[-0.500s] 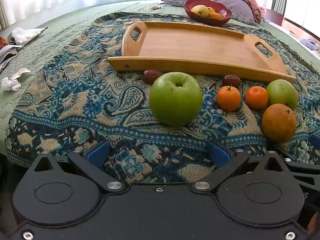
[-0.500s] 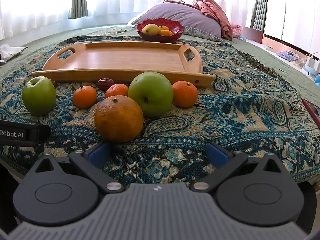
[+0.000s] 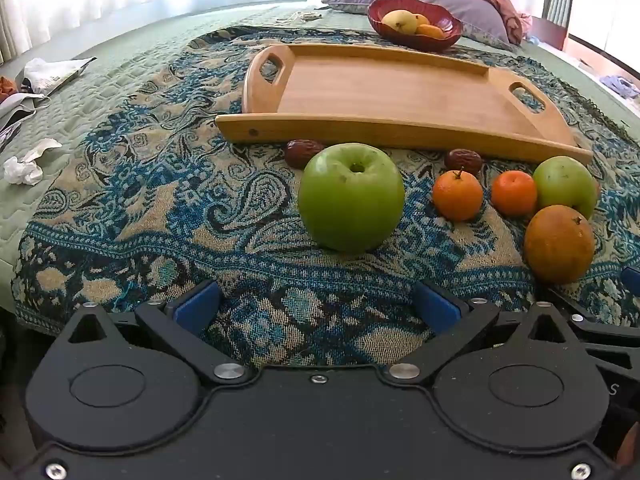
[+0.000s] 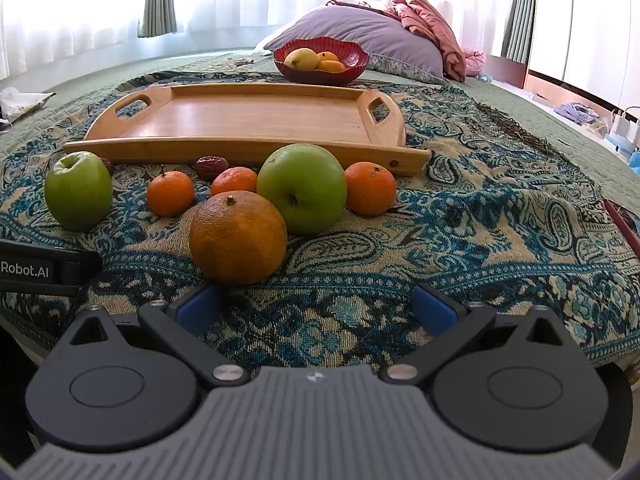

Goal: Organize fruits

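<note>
1. The left gripper (image 3: 318,306) is held with fingers spread wide, empty, near the large green apple (image 3: 351,197).
2. The right gripper (image 4: 316,306) is likewise spread wide and empty, near the big dull orange (image 4: 238,237).
3. The empty wooden handled tray (image 4: 256,120) is seen beyond the fruit on the patterned bedspread (image 4: 480,216).

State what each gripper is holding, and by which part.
Nothing is held. The left gripper and right gripper are both open, short of the fruit on the blanket.
</note>
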